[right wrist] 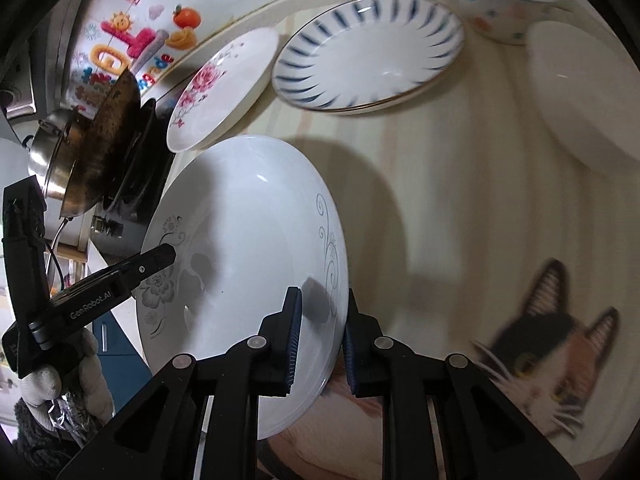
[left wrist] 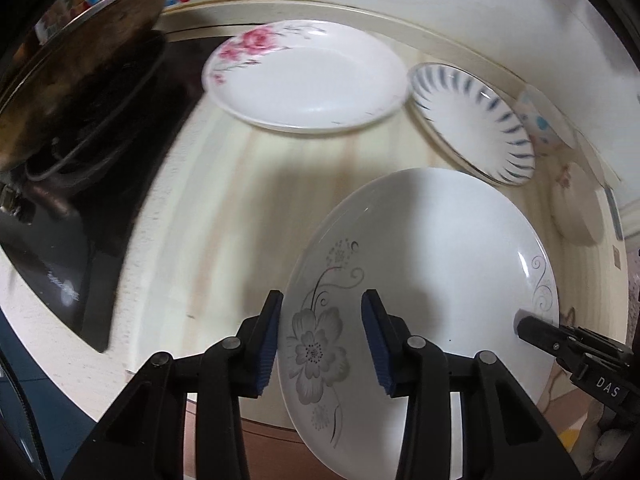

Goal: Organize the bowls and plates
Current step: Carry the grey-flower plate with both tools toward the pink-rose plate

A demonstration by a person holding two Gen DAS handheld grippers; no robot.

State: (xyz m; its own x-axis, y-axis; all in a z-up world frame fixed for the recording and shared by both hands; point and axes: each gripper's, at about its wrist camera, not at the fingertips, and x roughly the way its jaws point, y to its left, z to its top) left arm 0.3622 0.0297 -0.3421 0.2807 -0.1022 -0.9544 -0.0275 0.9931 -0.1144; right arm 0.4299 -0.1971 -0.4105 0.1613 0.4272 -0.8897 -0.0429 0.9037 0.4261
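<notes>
One cat picture (right wrist: 548, 364), right wrist only

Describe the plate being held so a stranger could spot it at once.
On the pale wood-grain counter, beside the black stove, sit several white dishes. The nearest is the grey-flower plate, gripped at opposite rims by two tools; its neighbours carry pink blossoms or blue stripes.

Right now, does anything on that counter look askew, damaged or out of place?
Only the grey-flower plate: it hangs past the counter edge, tilted, gripped at opposite rims by the left gripper and right gripper. The pink-flower plate and blue-striped plate lie flat, with no chips or spills visible.
</notes>
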